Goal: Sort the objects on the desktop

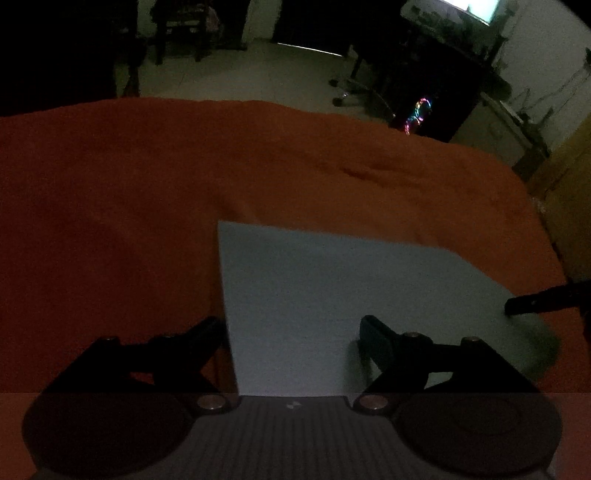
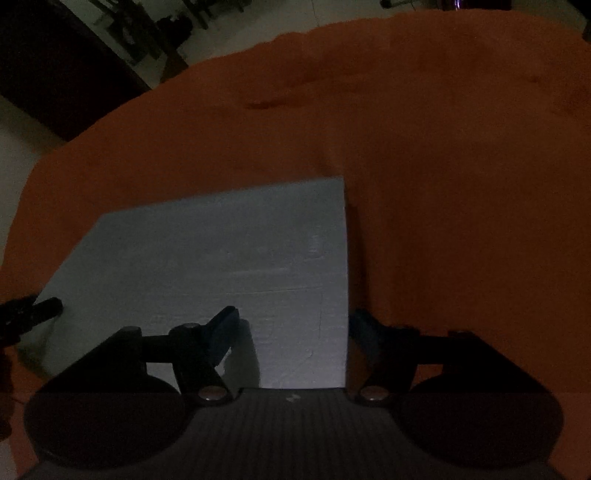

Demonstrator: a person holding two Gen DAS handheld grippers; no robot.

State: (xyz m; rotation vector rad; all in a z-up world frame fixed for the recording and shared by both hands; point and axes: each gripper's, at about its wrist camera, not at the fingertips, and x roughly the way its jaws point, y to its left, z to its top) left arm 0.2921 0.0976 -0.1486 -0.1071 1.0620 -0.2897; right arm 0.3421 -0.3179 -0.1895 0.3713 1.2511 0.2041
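A pale rectangular sheet [image 1: 332, 280] lies on the orange cloth [image 1: 129, 192] that covers the table. My left gripper [image 1: 291, 325] hangs open over the sheet's left edge, with one finger over the cloth and the other over the sheet. My right gripper [image 2: 293, 314] stands open astride the right edge of the same sheet [image 2: 221, 251], and nothing is pinched between its fingers. Each wrist view also catches a dark fingertip of the other gripper: the right one [image 1: 532, 302] and the left one [image 2: 37, 310], at opposite sides of the sheet. The light is very dim.
The orange cloth [image 2: 443, 166] has a few wrinkles and ends at the table's far edge. Beyond it are a pale floor [image 1: 240, 74], a dark wooden chair [image 1: 181, 33], an office chair base [image 1: 351, 92] and a computer with coloured lights [image 1: 419, 114].
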